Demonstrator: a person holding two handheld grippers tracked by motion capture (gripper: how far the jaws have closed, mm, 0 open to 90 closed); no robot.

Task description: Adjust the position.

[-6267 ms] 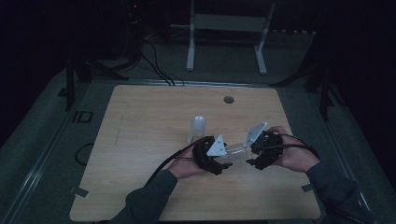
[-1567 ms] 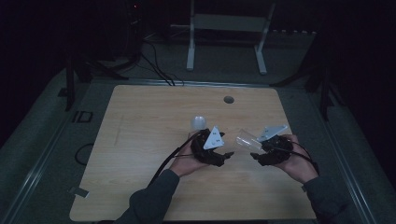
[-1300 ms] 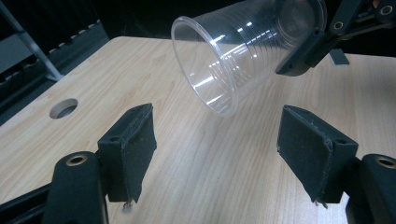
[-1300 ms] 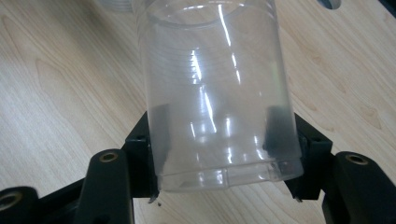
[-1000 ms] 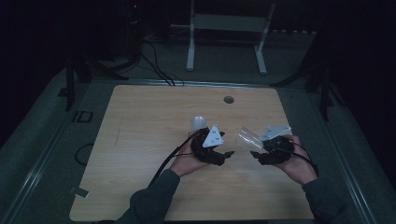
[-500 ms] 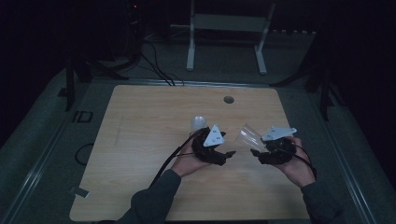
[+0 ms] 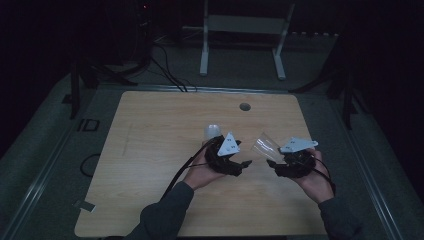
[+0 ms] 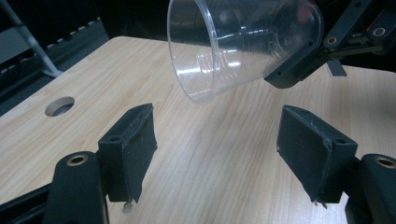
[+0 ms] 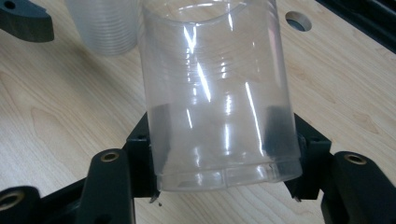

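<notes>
We hold a thin, light, crushable clear cup [image 9: 219, 93] near its base in the right hand-held gripper [image 9: 219, 149]; our left hand-held gripper [image 8: 217, 149] is spread, empty.

A light wooden table [image 7: 150, 150] is sitting at the centre of a dim room. A round hole [image 7: 245, 106] is lying near its far edge, toward 12 o'clock. Beyond it, a pale metal stand [image 7: 243, 30] is standing on the grey floor [image 7: 45, 135]. Dark cables [image 7: 165, 65] are trailing toward 11 o'clock.
</notes>
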